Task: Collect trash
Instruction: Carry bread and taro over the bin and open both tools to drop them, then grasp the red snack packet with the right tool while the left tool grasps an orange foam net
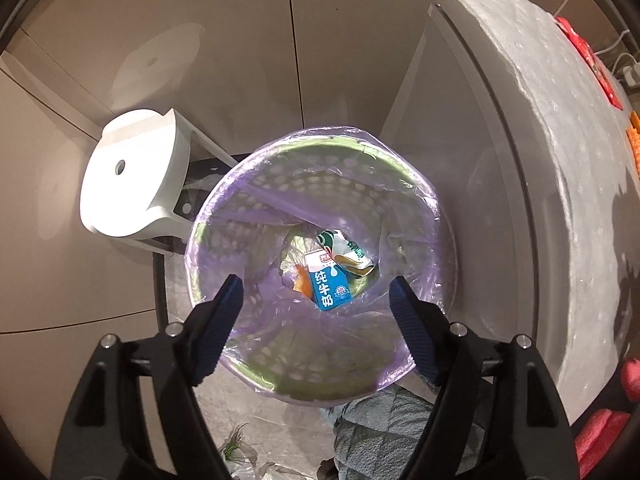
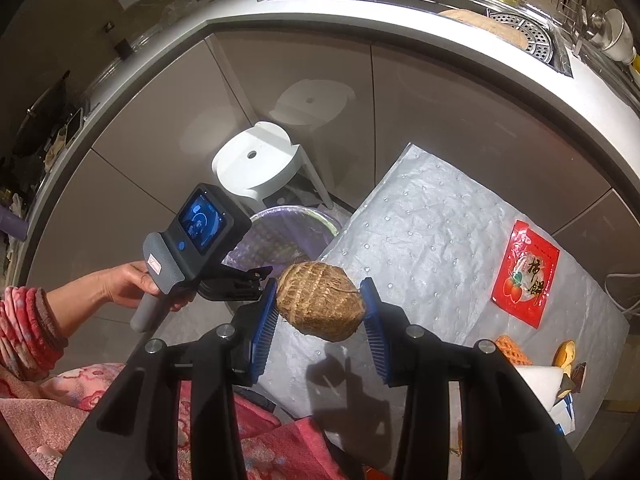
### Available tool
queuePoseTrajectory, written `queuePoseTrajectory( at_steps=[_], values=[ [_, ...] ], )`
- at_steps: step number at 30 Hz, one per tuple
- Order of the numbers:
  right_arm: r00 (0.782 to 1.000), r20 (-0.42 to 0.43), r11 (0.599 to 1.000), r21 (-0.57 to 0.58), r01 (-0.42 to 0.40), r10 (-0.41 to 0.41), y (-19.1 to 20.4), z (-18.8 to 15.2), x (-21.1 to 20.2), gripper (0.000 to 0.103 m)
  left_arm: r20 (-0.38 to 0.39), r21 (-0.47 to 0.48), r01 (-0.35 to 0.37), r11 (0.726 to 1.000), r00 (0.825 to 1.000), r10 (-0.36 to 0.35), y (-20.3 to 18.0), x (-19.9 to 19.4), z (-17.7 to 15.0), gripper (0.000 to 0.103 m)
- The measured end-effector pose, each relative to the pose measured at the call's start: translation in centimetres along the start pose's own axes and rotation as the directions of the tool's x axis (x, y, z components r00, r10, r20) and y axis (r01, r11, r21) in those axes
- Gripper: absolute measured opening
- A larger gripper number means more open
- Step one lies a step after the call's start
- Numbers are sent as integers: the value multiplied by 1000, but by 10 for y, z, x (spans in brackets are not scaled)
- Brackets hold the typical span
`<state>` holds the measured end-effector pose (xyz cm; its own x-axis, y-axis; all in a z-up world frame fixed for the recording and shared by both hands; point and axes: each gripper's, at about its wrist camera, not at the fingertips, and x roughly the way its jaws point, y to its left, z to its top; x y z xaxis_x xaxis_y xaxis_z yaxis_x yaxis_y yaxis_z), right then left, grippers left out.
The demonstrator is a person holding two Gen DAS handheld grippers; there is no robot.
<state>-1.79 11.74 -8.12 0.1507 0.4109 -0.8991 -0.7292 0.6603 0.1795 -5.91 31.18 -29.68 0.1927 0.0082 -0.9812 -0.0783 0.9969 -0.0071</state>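
My left gripper (image 1: 316,292) is open and empty, held right above a green mesh trash bin (image 1: 208,216) lined with a purple bag. In the bin lie a blue milk carton (image 1: 330,286), a crumpled green-and-white wrapper (image 1: 346,254) and an orange scrap (image 1: 300,282). My right gripper (image 2: 320,306) is shut on a brown fibrous taro root (image 2: 320,300), held above the white padded table (image 2: 432,232). The bin (image 2: 280,236) shows behind the left gripper's handle (image 2: 192,248) in the right wrist view. A red snack packet (image 2: 526,274) lies on the table.
A white plastic stool (image 1: 128,172) stands left of the bin; it also shows in the right wrist view (image 2: 256,160). Orange netting (image 2: 510,350), peel scraps (image 2: 566,354) and a white carton (image 2: 540,384) lie at the table's right edge. The kitchen counter (image 2: 400,20) with a sink curves behind.
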Motion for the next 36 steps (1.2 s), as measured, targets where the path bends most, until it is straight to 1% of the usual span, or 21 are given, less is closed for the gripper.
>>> queuePoseTrajectory(
  at_steps=[1, 3, 5, 6, 7, 10, 12, 15, 17, 19, 20, 22, 25, 26, 27, 29, 31, 32, 33, 35, 36],
  values=[
    [1000, -4, 1000, -3, -8, 8, 1, 1, 3, 42, 12, -4, 6, 1000, 1000, -6, 0, -8, 0, 72],
    [1000, -13, 1000, -16, -26, 26, 4, 5, 14, 42, 60, -13, 25, 1000, 998, -24, 2, -34, -3, 72],
    [999, -33, 998, -36, -45, 43, 9, 9, 31, 42, 116, -26, 42, 999, 993, -39, 5, -67, -9, 77],
    [998, -44, 997, -50, -57, 55, 12, 12, 41, 42, 147, -38, 49, 998, 988, -43, 6, -85, -13, 82],
    [996, -57, 995, -62, -74, 71, 15, 15, 53, 42, 178, -46, 48, 998, 983, -39, 7, -102, -16, 84],
    [988, -102, 987, -98, -124, 114, 29, 22, 89, 42, 266, -57, 40, 998, 964, -24, 7, -152, -28, 90],
    [980, -136, 979, -128, -161, 143, 39, 25, 117, 41, 301, -53, 31, 998, 954, -13, 5, -175, -33, 91],
    [971, -187, 971, -161, -179, 148, 52, 29, 154, 40, 328, -63, -3, 998, 944, 24, 5, -194, -37, 91],
    [968, -189, 975, -117, -191, 167, 49, 35, 164, 40, 330, -87, -26, 996, 942, 54, 9, -199, -39, 91],
    [966, -164, 975, -64, -212, 199, 38, 41, 158, 40, 317, -123, -43, 992, 945, 80, 16, -199, -41, 91],
    [969, -146, 977, -52, -208, 198, 32, 43, 151, 40, 309, -141, -45, 989, 947, 87, 19, -198, -42, 91],
    [978, -102, 982, -34, -188, 184, 19, 48, 134, 40, 297, -163, -42, 986, 951, 90, 23, -197, -45, 91],
    [987, -25, 987, 39, -157, 158, -14, 48, 99, 42, 308, -147, -45, 988, 947, 89, 21, -197, -42, 91],
    [990, 1, 988, 65, -139, 140, -26, 46, 88, 46, 312, -133, -42, 990, 947, 82, 18, -197, -40, 91],
    [993, 25, 989, 91, -113, 111, -38, 42, 76, 54, 313, -116, -37, 993, 947, 72, 13, -197, -37, 91],
    [997, 59, 989, 136, -50, 42, -64, 31, 56, 63, 317, -82, -23, 996, 947, 48, 2, -197, -28, 91],
    [997, 77, 982, 187, 1, -16, -90, 16, 38, 65, 325, -45, -8, 999, 945, 22, -12, -198, -18, 91],
    [996, 83, 976, 218, 23, -42, -103, 6, 31, 71, 330, -25, -3, 1000, 944, 11, -21, -199, -13, 91],
    [994, 90, 967, 250, 43, -67, -116, -3, 24, 74, 335, -7, 0, 1000, 942, 2, -28, -200, -9, 91],
    [990, 94, 947, 314, 74, -108, -142, -23, 13, 76, 344, 27, 7, 1000, 939, -16, -44, -203, 0, 91],
    [988, 89, 935, 343, 91, -129, -154, -32, 10, 80, 347, 43, 13, 999, 937, -27, -52, -204, 4, 91]
  ],
)
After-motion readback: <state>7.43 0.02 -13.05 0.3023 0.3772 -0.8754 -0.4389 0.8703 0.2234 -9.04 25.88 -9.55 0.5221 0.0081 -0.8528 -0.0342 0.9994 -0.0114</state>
